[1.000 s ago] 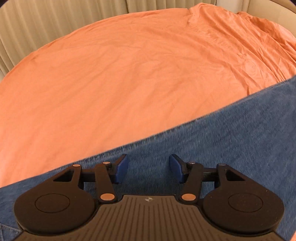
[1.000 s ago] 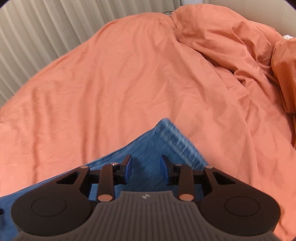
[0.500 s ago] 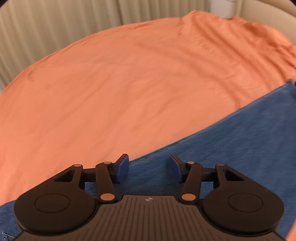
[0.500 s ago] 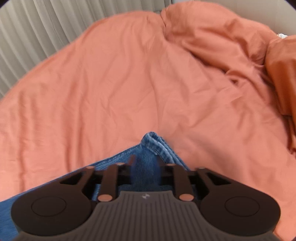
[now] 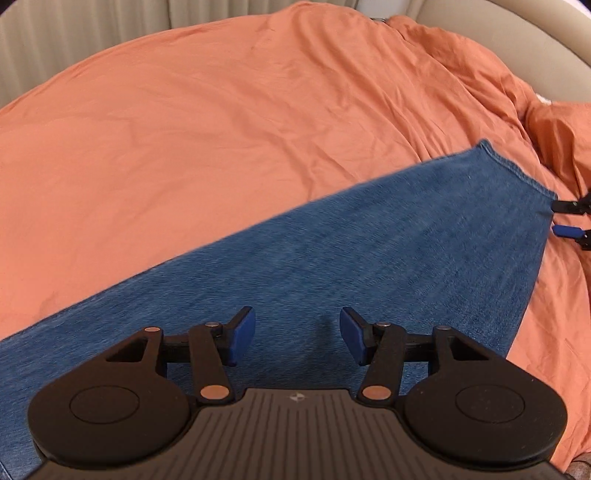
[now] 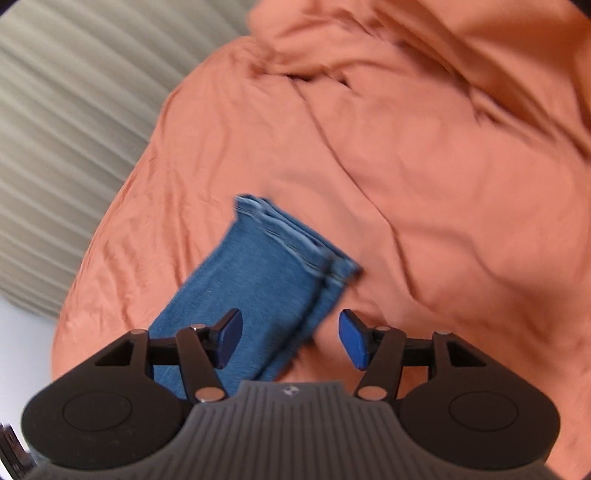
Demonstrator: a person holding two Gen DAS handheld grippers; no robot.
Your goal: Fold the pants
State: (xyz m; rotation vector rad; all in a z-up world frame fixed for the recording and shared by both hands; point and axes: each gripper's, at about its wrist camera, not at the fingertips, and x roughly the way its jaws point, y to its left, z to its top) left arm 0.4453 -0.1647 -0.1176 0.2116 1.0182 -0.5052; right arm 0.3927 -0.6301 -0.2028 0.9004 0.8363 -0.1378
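Note:
Blue denim pants (image 5: 369,251) lie stretched across the orange sheet, their hemmed leg end (image 5: 517,166) at the right. My left gripper (image 5: 297,332) hovers over the middle of the denim, jaws apart and closing, pads clear of the cloth. In the right wrist view the stacked leg ends (image 6: 266,266) lie flat with the pale hems (image 6: 295,232) farthest from me. My right gripper (image 6: 290,328) is just behind that end, its jaws opening, and the cloth's edge lies below the gap without either pad pressing it. The right gripper's fingertips (image 5: 556,218) also show at the hem's corner in the left wrist view.
The orange bed sheet (image 5: 221,129) covers the whole bed. A bunched orange duvet (image 6: 424,55) rises at the far right. Pleated beige curtains (image 6: 74,110) hang past the bed's far edge. A pale headboard or wall (image 5: 517,29) curves at the top right.
The right gripper's jaws have widened off the hem, and it has rolled and pulled back; the leg end now lies on the sheet. The left gripper has slid along the denim, bringing the hem into view.

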